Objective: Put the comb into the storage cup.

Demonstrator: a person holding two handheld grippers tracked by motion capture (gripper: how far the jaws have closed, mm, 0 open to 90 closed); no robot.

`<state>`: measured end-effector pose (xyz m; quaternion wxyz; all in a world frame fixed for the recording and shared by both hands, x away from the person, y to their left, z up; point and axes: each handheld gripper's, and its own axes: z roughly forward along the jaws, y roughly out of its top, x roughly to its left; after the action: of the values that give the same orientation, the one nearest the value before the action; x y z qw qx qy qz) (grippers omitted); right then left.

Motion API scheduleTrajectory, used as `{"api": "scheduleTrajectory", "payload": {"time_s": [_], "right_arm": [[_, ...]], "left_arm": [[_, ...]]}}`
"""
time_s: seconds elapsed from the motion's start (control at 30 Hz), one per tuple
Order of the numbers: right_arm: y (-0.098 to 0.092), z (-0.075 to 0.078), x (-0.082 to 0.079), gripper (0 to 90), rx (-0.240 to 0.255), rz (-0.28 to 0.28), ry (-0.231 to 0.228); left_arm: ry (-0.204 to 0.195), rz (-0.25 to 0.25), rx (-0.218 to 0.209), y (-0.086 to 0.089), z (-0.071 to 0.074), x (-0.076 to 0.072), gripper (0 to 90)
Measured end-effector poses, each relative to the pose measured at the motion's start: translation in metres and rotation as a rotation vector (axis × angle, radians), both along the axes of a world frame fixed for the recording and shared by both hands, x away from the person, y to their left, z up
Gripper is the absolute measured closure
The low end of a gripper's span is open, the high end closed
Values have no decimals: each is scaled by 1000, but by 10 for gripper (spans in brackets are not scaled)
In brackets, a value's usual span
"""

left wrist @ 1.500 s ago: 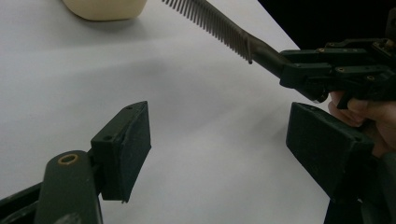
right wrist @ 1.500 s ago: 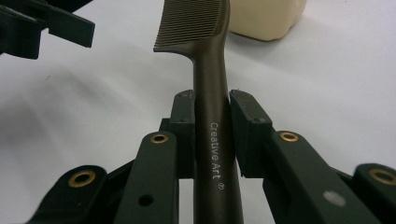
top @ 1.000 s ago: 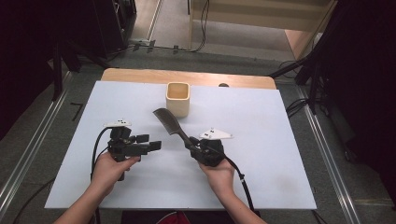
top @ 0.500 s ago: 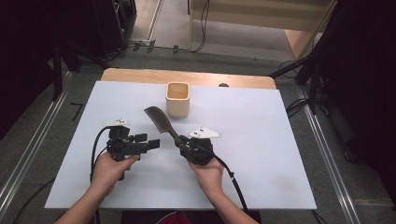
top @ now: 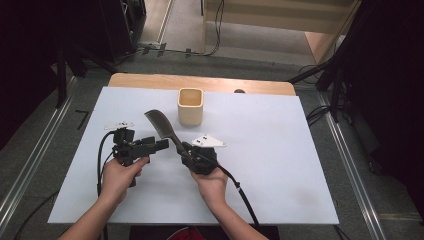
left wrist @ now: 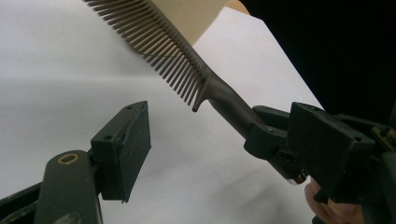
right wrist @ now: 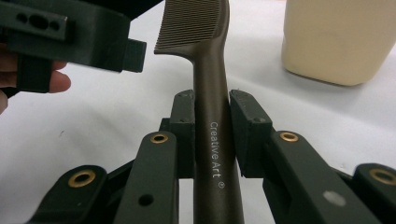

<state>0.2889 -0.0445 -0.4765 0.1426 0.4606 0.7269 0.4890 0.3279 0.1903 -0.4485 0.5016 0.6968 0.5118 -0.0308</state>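
Right tool [top: 186,151] clamped on the handle of a brown comb [top: 161,124], teeth end raised over the table [top: 280,165], just short of a cream cup [top: 190,106]. Left tool [top: 161,144] released, jaws apart, close beside the comb's teeth.

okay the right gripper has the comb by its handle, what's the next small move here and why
Probably bring the open left gripper in around the comb, near where the teeth begin. The right gripper is shut on the handle, and the left one sits just beside the comb, not touching it. The beige cup stands beyond, perhaps the comb's destination.
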Motion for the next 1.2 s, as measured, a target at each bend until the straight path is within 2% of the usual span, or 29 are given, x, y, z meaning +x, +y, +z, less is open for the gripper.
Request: {"api": "scheduleTrajectory", "payload": {"time_s": [0.1, 0.47, 0.77, 0.97, 1.13, 1.2], "right_arm": [[3, -1, 1, 702, 19, -18, -1], [17, -3, 10, 702, 91, -34, -8], [27, -2, 11, 702, 111, -29, -10], [29, -2, 11, 702, 127, -40, -17], [31, -3, 11, 702, 137, -46, -28], [32, -4, 11, 702, 138, -48, -26]], "left_arm": [[12, 27, -22, 1, 0, 4, 230], [-31, 104, -33, 0, 1, 14, 232], [-21, 125, -27, -2, -1, 22, 239], [-16, 138, -47, -5, -3, 25, 240], [-4, 126, -30, -8, -3, 27, 240], [5, 126, -38, -9, -3, 28, 242]]}}
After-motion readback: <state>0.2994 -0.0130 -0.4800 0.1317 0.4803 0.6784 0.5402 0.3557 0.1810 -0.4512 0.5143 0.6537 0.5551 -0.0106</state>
